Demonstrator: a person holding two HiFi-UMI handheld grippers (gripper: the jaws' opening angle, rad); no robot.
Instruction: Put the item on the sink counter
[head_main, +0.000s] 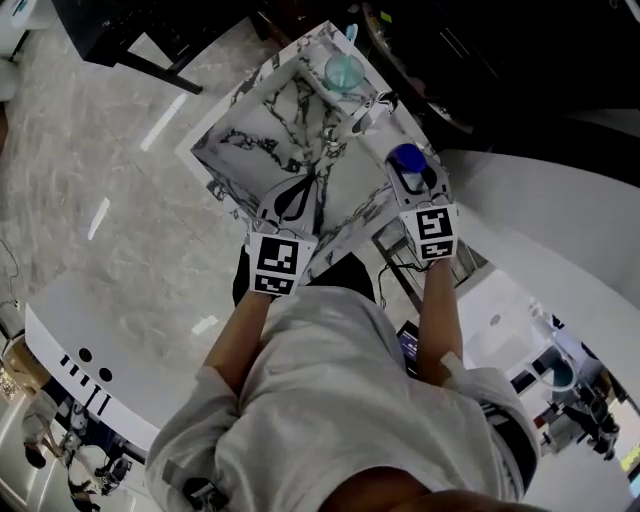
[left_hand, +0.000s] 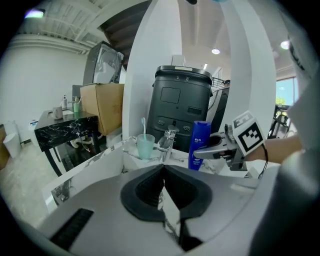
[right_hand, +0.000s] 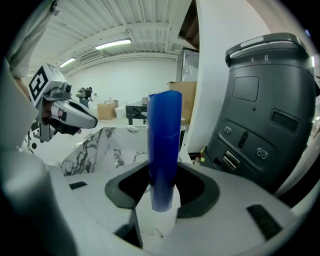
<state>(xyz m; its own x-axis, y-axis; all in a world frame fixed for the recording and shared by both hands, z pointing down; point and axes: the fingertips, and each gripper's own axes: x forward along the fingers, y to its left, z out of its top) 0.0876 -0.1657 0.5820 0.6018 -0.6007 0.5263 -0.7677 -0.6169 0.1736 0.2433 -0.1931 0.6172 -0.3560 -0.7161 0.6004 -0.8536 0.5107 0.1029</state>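
A tall blue bottle (right_hand: 164, 145) stands upright between the jaws of my right gripper (right_hand: 162, 186), which is shut on it. From the head view the bottle (head_main: 405, 158) and right gripper (head_main: 416, 182) are over the right side of the marble sink counter (head_main: 365, 205), right of the faucet (head_main: 352, 118). In the left gripper view the bottle (left_hand: 201, 145) has its base at counter level; whether it touches is unclear. My left gripper (head_main: 297, 192) hangs over the basin's near rim, its jaws (left_hand: 162, 175) shut and empty.
A teal cup with a toothbrush (left_hand: 146, 145) stands at the back of the counter beside the faucet (left_hand: 167, 142). A dark grey machine (left_hand: 182, 107) rises behind the counter. A white pillar, a cardboard box (left_hand: 102, 105) and a black marble table (left_hand: 65, 127) are farther off.
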